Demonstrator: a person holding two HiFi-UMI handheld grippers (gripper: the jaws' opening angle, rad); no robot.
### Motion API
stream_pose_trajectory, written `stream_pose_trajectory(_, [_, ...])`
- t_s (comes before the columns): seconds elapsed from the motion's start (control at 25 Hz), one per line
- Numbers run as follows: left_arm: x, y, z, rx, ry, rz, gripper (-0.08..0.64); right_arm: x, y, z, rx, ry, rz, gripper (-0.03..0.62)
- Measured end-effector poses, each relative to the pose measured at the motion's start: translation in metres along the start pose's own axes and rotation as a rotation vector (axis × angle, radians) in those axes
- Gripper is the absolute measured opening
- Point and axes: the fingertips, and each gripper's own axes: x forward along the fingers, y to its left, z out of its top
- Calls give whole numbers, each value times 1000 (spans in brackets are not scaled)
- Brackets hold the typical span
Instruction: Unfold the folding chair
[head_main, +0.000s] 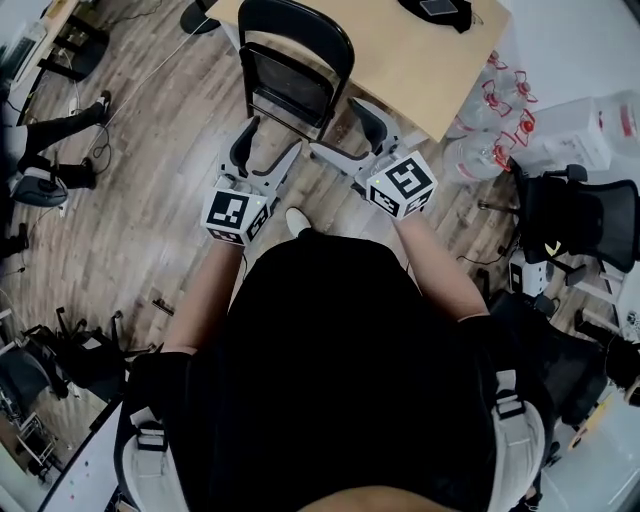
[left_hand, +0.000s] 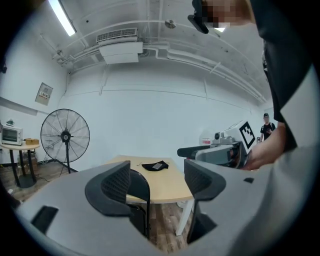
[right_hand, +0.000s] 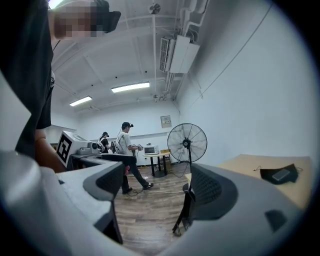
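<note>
The black folding chair (head_main: 293, 72) stands on the wood floor against the near edge of a light wooden table (head_main: 400, 70), its curved backrest above the seat. My left gripper (head_main: 265, 150) hangs open just short of the chair's front left, with nothing between its fingers. Open as well, my right gripper (head_main: 350, 138) sits at the chair's front right, apart from the frame. In the left gripper view the chair (left_hand: 140, 192) shows through the gap of the left gripper (left_hand: 157, 182). Past the right gripper (right_hand: 155, 187), the right gripper view catches the chair's side edge (right_hand: 184, 215).
Clear water jugs (head_main: 490, 130) and a black office chair (head_main: 580, 215) crowd the right. A dark pouch (left_hand: 155, 166) lies on the table. A standing fan (left_hand: 65, 136) is far left. People (right_hand: 125, 150) stand at the room's far end. Cables and gear (head_main: 60, 350) lie at left.
</note>
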Motion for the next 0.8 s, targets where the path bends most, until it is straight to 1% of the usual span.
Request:
stream_pose_trajectory(0.2, [27, 36, -4, 6, 21, -7, 324, 38, -28, -1, 14, 18, 4, 417])
stream_pose_trajectory(0.44, [64, 61, -10, -18, 26, 31, 327, 62, -80, -5, 30, 37, 12, 417])
stream_pose_trajectory(0.6, [97, 72, -13, -47, 26, 85, 337, 75, -122, -5, 27, 55, 48, 417])
stream_pose_trajectory(0.8, [135, 86, -13, -114, 12, 182, 337, 94, -173, -7, 27, 95, 122, 416])
